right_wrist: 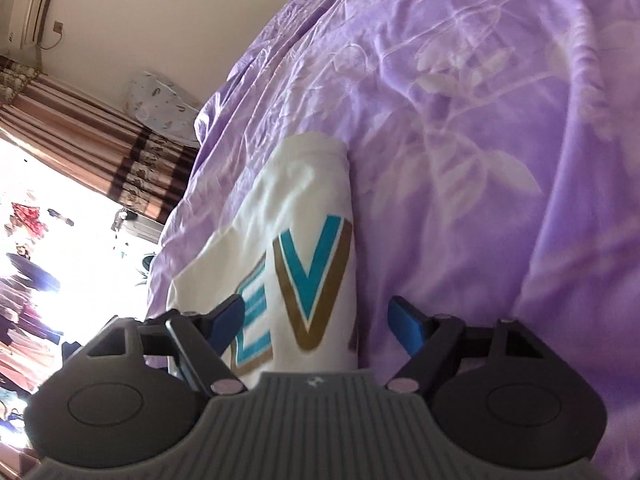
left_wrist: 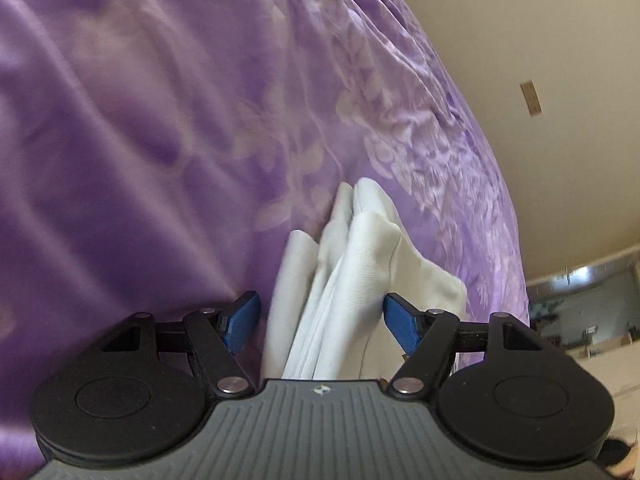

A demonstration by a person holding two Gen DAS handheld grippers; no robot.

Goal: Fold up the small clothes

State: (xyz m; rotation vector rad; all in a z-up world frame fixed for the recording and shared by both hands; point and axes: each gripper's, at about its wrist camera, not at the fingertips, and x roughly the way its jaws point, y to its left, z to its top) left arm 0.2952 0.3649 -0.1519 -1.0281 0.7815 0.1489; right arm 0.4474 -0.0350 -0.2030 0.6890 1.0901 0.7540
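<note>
A white garment (left_wrist: 360,248) lies bunched in folds on a purple floral bedspread (left_wrist: 160,120). My left gripper (left_wrist: 320,320) is open, its blue pads (left_wrist: 242,322) standing apart on either side of the bunched cloth. In the right wrist view the same white garment (right_wrist: 304,184) shows large teal and gold letters and lies on the bedspread (right_wrist: 480,160). My right gripper (right_wrist: 318,322) is open too. Its left blue pad (right_wrist: 228,318) sits over the printed cloth, and the right pad is over bare bedspread beside the garment's folded edge.
The bed's edge curves past a cream wall with a socket plate (left_wrist: 531,98) and low cluttered furniture (left_wrist: 580,312). On the other side are a striped curtain (right_wrist: 100,148), a bright window, a patterned pillow (right_wrist: 164,108) and an air conditioner (right_wrist: 28,8).
</note>
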